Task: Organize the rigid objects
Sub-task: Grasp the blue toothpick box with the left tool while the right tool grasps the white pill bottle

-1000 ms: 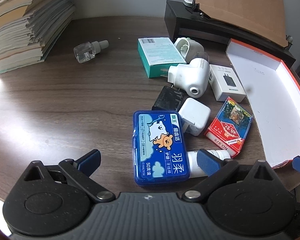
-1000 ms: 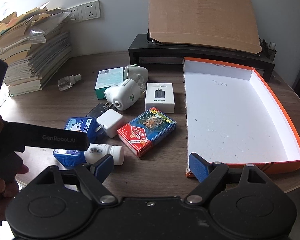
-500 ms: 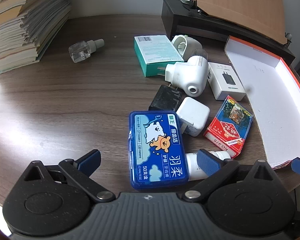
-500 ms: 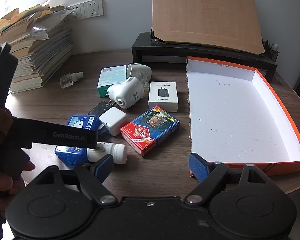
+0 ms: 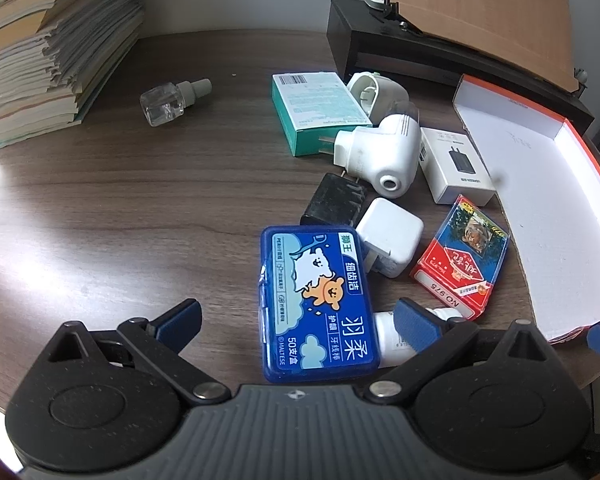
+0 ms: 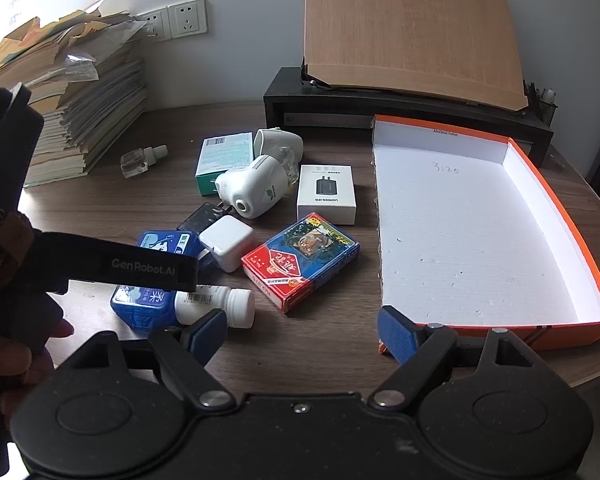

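Observation:
A blue floss box [image 5: 318, 304] lies on the wooden table, between the open jaws of my left gripper [image 5: 296, 320], which hovers just over its near end. Beside it lie a white bottle [image 6: 216, 306], a white charger cube [image 5: 388, 236], a black charger [image 5: 334, 200], a red card deck [image 5: 462, 258], a white adapter box [image 5: 456, 166], a white plug-in device [image 5: 384, 152], a teal box [image 5: 318, 106] and a clear small bottle [image 5: 168, 98]. My right gripper [image 6: 300, 332] is open and empty, near the front edge between the card deck [image 6: 300, 258] and the orange tray [image 6: 564, 216].
A stack of books and papers [image 5: 40, 52] stands at the far left. A black stand [image 6: 380, 100] with a wooden board [image 6: 412, 28] sits at the back. The left gripper's body [image 6: 100, 264] crosses the left side of the right wrist view.
My left gripper has moved slightly forward and down over the blue floss box. My right gripper has shifted a little left and back; nothing on the table has moved.

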Motion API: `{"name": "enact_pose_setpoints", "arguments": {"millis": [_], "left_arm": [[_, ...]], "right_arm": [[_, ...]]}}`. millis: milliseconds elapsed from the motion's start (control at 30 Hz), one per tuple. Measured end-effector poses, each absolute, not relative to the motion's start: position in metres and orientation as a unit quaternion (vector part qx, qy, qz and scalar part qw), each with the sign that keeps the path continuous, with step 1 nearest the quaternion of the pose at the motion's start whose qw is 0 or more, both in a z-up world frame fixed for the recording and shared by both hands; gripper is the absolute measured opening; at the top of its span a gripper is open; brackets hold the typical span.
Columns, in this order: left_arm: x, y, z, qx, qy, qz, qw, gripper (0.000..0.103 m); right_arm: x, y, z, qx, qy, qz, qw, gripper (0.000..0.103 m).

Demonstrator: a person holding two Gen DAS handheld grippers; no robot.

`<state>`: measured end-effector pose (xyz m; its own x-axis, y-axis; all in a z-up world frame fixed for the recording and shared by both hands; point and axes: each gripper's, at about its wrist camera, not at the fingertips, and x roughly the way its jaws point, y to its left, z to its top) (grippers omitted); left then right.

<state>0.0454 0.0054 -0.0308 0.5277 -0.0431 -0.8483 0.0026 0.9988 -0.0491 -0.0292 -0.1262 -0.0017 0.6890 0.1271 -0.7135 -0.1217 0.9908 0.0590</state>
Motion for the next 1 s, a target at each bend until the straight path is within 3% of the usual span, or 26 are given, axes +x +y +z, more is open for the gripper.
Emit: {"name": "enact_pose_setpoints", "arguments": {"millis": [533, 733, 833, 1000], "left_arm": [[0.058, 0.011, -0.040, -0.033, 0.485, -0.015, 0.874, 0.103], [0.057, 0.012, -0.049, -0.018, 0.481, -0.036, 0.876, 0.085], [0.054, 0.015, -0.048, -0.006, 0.466, -0.040, 0.884, 0.062], [0.049, 0.028, -0.047, -0.016, 0.460, -0.040, 0.887, 0.062]], "right_arm": [[-0.027, -0.122, -0.003, 0.004, 0.394, 0.076, 0.916, 0.097], [-0.026, -0.116, -0.007, 0.004, 0.393, 0.080, 0.916, 0.097], [-0.024, -0.111, -0.010, 0.010, 0.395, 0.088, 0.914, 0.097], [-0.024, -0.094, -0.016, 0.002, 0.390, 0.112, 0.914, 0.097]]}}
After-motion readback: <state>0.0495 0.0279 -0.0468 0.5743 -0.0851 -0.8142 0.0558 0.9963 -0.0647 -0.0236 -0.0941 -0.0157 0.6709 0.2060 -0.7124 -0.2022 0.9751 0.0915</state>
